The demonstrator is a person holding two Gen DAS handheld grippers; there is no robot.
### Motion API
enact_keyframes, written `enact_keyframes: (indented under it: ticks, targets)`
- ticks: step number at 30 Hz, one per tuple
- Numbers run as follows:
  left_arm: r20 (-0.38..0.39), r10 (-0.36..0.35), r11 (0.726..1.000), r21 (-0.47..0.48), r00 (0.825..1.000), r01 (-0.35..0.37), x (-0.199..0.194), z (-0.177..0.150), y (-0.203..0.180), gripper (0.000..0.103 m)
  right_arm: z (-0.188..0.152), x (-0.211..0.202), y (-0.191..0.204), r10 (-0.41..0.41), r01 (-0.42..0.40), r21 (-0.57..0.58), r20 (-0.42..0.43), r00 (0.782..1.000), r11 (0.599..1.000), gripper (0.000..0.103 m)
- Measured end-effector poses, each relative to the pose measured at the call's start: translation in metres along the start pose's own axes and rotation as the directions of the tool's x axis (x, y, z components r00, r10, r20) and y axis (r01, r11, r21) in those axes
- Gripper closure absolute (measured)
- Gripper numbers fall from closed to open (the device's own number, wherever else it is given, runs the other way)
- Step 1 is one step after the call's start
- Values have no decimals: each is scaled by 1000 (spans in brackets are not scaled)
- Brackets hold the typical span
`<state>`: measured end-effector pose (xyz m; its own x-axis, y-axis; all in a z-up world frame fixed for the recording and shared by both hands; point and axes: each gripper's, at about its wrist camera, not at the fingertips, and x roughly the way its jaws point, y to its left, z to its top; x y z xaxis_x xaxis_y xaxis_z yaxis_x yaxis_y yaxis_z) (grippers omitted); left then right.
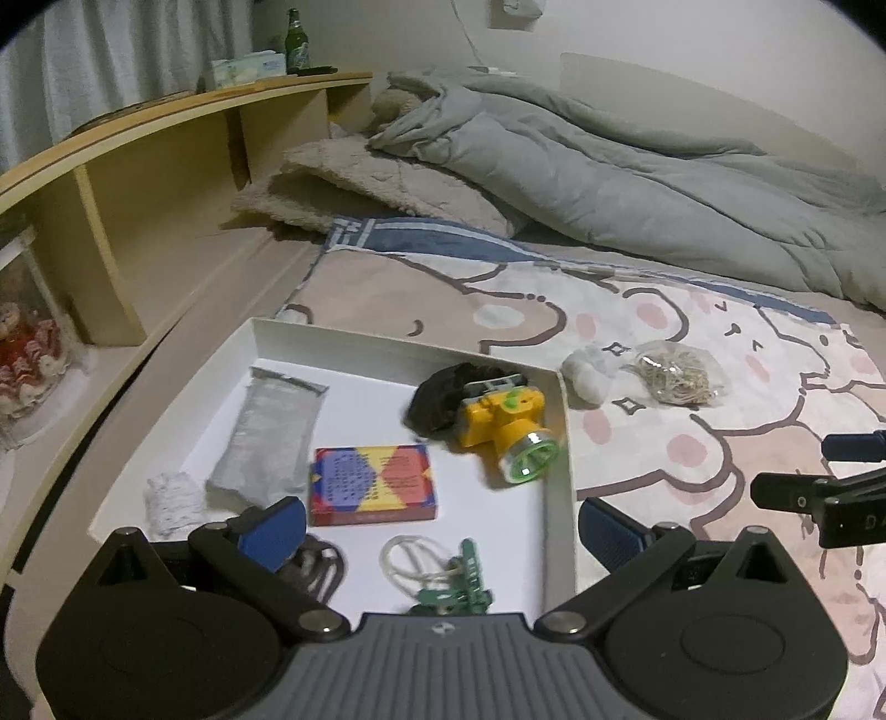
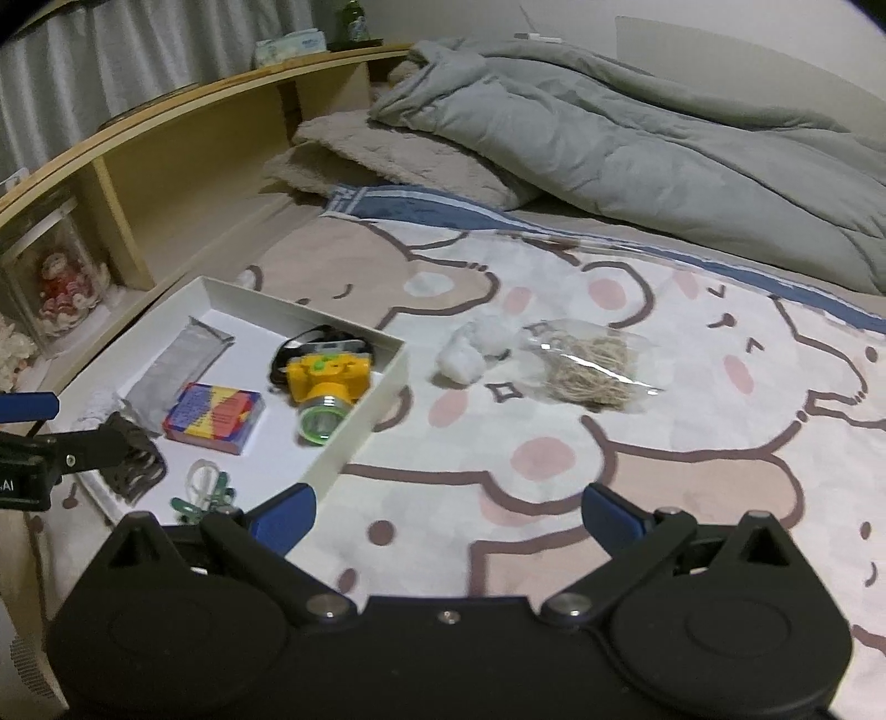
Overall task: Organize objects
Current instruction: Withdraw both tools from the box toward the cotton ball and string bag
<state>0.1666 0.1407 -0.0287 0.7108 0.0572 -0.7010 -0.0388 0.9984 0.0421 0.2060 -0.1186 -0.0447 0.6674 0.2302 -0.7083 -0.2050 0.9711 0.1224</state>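
Both your grippers, left gripper point(image 1: 440, 526) and right gripper point(image 2: 448, 515), spread wide and empty, yellow headlamp point(image 1: 506, 426) in white tray point(image 1: 559, 443), lens aimed toward you and right.

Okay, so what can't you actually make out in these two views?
- Card box print: too blurred to read, both views.
- Dark cord bundle: partly behind the left gripper's fingers, left wrist view.
- Green clip: cut off by the gripper body.
- Bottle label: too small.

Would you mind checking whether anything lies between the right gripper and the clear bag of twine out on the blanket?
Nothing visible does. The right gripper is open over bare blanket, and the bag of twine lies ahead of it. The white wad sits just left of the bag, off that line.
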Motion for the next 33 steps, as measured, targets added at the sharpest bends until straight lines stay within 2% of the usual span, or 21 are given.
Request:
enact_keyframes:
  ticks: [8,20,23,33]
  targets:
    - [30,-40,999,25,999,39,21,11,-37,0,-6,-3,-41,-68,67,58,8,998,996,0]
    - [87,-132,987,100,987,123,54,40,-93,0,-6,-1,-95,-161,155,152,30,986,976,0]
    - [65,-140,985,111,988,132,68,50,-102,2,-2,5,-104,-171,166,165,19,985,972,0]
    - [-46,-170,976,132,984,174,129,85,-120,19,25,44,-127,-166,168,239,-28,986,956,0]
